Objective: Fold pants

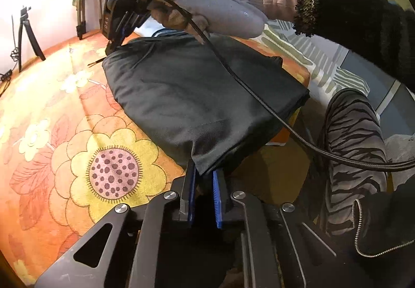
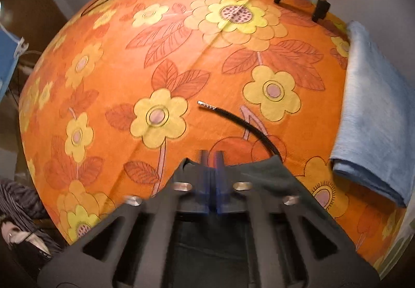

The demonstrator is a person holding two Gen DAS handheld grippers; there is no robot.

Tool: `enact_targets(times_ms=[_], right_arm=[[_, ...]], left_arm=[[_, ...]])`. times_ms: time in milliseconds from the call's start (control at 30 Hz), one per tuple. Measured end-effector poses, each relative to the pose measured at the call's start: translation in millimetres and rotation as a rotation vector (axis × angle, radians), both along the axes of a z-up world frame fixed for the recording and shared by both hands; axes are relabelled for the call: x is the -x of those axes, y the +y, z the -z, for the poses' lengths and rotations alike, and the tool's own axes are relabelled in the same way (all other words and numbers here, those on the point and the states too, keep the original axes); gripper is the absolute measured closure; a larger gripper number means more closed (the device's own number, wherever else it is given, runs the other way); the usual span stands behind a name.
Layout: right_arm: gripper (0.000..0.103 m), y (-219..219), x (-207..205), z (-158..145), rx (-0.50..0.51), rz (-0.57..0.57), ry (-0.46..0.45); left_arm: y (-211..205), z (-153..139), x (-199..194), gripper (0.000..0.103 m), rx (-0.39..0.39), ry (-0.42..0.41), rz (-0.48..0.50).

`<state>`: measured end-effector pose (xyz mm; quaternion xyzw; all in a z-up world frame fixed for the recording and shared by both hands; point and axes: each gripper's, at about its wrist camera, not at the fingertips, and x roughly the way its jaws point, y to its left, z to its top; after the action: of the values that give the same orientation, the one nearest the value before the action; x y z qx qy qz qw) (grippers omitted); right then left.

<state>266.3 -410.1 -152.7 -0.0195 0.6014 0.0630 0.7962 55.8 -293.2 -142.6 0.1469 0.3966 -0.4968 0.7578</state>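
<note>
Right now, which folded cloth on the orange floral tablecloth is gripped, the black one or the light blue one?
The black folded pants: the left hand-held gripper pinches their near corner. The light blue folded cloth lies untouched at the orange floral tablecloth's edge.

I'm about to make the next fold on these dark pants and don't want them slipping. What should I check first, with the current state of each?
1. Left gripper shut on the near corner of the dark pants: ok.
2. Right gripper shut on the far edge: ok, though blurred.
3. Drawstring tucked in: not ok, it trails onto the floral tablecloth.
4. Gripper cable clear of pants: not ok, it crosses them.
5. Folded blue cloth apart from the pants: ok.
</note>
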Motion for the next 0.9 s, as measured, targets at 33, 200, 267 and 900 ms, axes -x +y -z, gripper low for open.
enact_targets(times_ms=[33,200,267,900], right_arm=[[0.1,0,1,-2,0.014,0.002,-0.016],[0.103,-15,-13,-11,-0.005,0.094,-0.065],[0.103,-24,-17,-17,-0.013,0.119,-0.085],[0.093,-39,123,-44,-0.039,0.113,-0.068]], left_arm=[[0,0,0,0.094,0.003,0.001,0.003],[-3,1,6,0.094,-0.002,-0.02,0.025],[-3,1,5,0.094,-0.001,-0.019,0.022],[20,4,8,0.093,0.014,0.081,0.008]])
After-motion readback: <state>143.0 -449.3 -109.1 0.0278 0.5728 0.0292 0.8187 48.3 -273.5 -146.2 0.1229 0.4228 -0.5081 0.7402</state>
